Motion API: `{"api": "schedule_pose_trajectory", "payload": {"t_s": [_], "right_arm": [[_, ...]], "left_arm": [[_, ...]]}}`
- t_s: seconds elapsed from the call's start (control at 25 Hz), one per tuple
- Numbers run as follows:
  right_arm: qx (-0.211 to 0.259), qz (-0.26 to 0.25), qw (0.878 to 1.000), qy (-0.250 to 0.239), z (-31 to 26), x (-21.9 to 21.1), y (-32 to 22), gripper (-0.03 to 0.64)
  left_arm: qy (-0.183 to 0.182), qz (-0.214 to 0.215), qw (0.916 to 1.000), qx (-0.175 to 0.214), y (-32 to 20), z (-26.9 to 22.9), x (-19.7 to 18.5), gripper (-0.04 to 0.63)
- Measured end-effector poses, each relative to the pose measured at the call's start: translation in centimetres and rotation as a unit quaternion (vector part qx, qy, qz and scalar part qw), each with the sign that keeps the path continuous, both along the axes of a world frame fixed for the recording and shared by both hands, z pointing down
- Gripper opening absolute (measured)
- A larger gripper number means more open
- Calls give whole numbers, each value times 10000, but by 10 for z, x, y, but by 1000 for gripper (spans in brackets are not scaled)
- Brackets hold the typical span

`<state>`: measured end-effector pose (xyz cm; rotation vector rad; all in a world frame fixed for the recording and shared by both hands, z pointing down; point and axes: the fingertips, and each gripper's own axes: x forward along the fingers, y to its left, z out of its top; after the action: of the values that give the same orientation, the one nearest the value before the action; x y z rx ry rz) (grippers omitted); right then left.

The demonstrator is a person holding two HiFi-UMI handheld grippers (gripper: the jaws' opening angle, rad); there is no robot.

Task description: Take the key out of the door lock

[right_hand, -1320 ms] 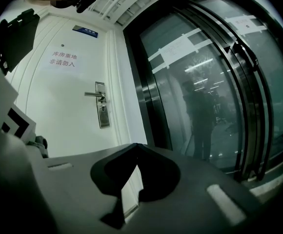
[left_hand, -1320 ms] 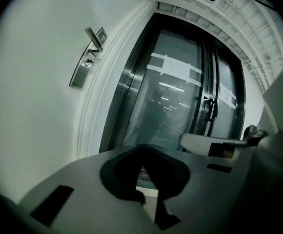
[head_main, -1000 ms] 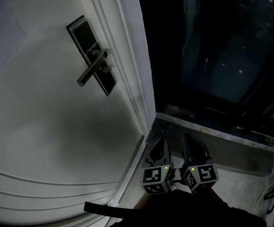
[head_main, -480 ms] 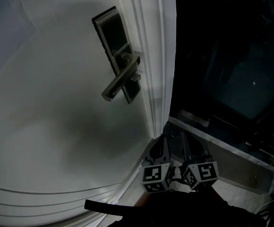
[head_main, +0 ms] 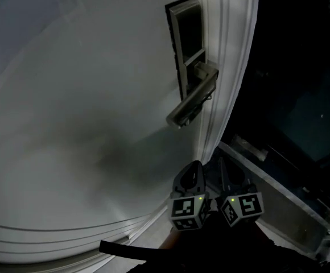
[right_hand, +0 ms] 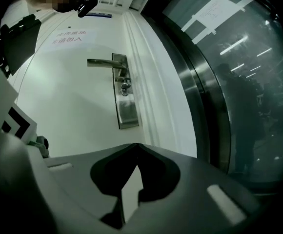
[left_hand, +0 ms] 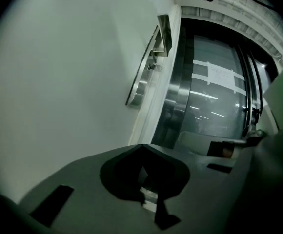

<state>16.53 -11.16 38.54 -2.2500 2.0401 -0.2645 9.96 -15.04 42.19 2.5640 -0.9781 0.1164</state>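
A metal lock plate [head_main: 188,41] with a lever handle [head_main: 192,98] sits on the white door [head_main: 85,124], near its right edge. In the right gripper view the plate [right_hand: 124,99] faces me, and a small key [right_hand: 125,87] hangs from it just under the handle [right_hand: 102,61]. The left gripper view shows the lock [left_hand: 163,30] edge-on, far ahead. Both grippers hang low, well below the lock and away from it. My left gripper [head_main: 194,168] and right gripper [head_main: 226,172] are side by side, each shut with nothing in it.
A dark glass panel [head_main: 301,78] with a metal frame [right_hand: 200,96] stands right of the door frame [head_main: 227,67]. A metal sill [head_main: 279,198] runs along the floor below the glass. A paper notice [right_hand: 66,37] is stuck on the door left of the handle.
The head view has swung left, so the lock now sits further right and higher in the picture. Both grippers stay low, shut and side by side.
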Motion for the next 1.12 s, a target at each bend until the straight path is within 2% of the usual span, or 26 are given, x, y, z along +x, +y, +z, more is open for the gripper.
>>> {"api": "schedule_pose_trajectory", "payload": {"t_s": [0.24,0.44,0.64,0.72,0.96,1.12], "right_arm": [[-33,-597,9982,17,2,-21,-24,2],[38,-1174,9930,80,-4,-29,-40,2],[94,-2268,9735,280,-17,-46,-53,2],[180,-2541,9664,348,-23,-51,-56,2],[368,-2995,9520,513,-36,-58,-60,2],[543,-3111,9442,933,-50,-46,-61,9]], "left_arm": [[-26,-583,9983,-44,-16,5,-24,0],[-37,-1144,9934,-16,-26,2,-37,0],[-2,-1779,9840,97,-32,-12,-45,0],[31,-2020,9793,119,-34,-16,-50,0],[64,-2594,9656,135,-32,-20,-68,0],[89,-2854,9582,170,-28,-24,-81,0]]}}
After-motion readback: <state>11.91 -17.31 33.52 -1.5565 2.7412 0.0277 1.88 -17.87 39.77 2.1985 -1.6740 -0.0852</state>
